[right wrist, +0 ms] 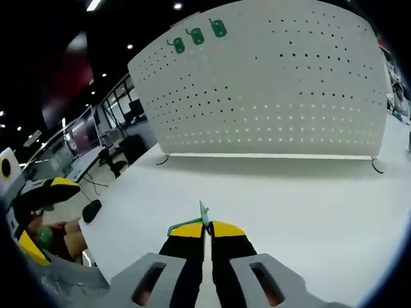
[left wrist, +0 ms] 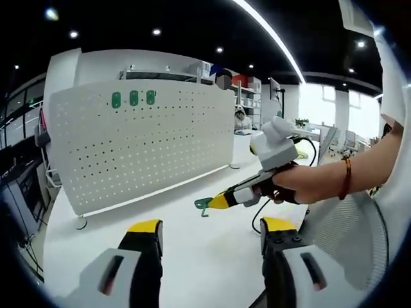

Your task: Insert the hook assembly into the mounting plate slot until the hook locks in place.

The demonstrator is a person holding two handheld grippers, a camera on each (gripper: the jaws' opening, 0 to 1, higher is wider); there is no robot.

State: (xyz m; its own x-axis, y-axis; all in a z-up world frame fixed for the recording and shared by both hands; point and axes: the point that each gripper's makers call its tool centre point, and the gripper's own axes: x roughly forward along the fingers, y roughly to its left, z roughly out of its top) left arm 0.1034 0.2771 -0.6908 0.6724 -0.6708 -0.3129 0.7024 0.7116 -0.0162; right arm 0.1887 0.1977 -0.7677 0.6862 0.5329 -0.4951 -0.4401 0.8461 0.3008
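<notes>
Right tongs (right wrist: 207, 229) pinching thin green hook (right wrist: 200, 217)

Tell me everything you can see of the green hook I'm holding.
The green hook looks like thin plastic or coated metal, a flat strip with a curled end. The right gripper is shut on it, tips pinching its base. In the left gripper view it juts from the tips above the white table, short of the pegboard.

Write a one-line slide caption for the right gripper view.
Right gripper pinches a green hook above the white table, facing the pegboard.
</notes>
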